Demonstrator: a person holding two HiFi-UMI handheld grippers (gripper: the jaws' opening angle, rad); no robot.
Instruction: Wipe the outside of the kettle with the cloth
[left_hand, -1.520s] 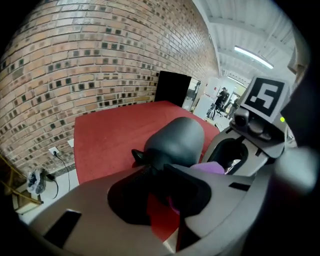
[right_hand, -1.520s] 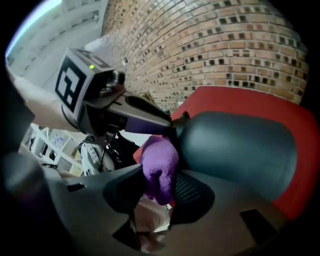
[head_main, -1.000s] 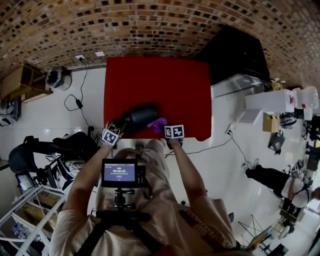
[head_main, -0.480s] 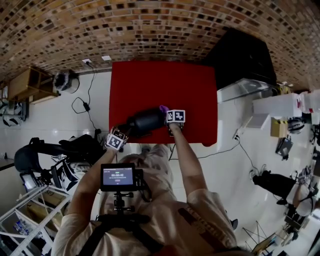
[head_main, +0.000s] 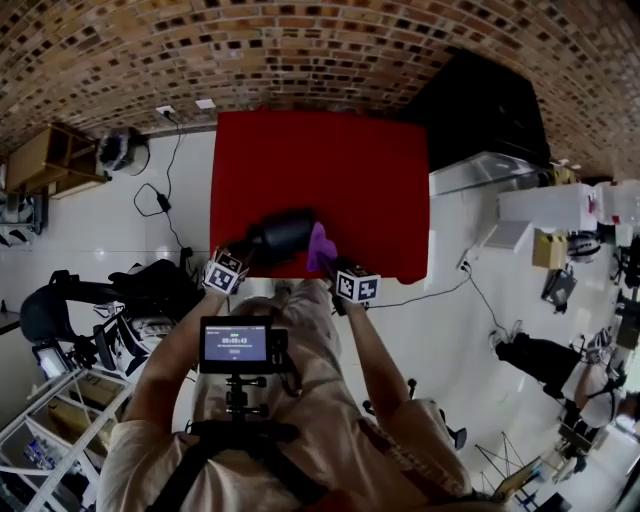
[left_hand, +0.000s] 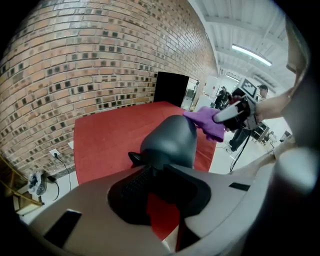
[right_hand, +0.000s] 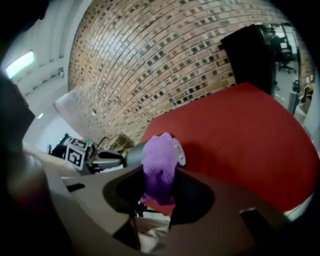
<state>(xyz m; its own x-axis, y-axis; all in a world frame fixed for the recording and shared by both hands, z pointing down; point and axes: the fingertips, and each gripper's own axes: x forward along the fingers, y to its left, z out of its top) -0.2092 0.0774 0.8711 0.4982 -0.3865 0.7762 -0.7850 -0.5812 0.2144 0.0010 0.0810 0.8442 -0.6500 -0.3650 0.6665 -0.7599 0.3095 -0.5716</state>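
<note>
While our left claw (left_hand: 156, 175) clamps the dark kettle (left_hand: 170, 140) by its handle, the body juts just ahead. Our right claw (right_hand: 159, 187) pinches the purple cloth (right_hand: 159, 160) between its jaws, beside the kettle.

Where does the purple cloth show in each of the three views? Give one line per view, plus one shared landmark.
Head view: purple cloth at centre, at the kettle's right side.
Left gripper view: purple cloth right of centre, by the kettle's top.
Right gripper view: purple cloth at centre, clamped in the right gripper.
Shared landmark: the red table.
</note>
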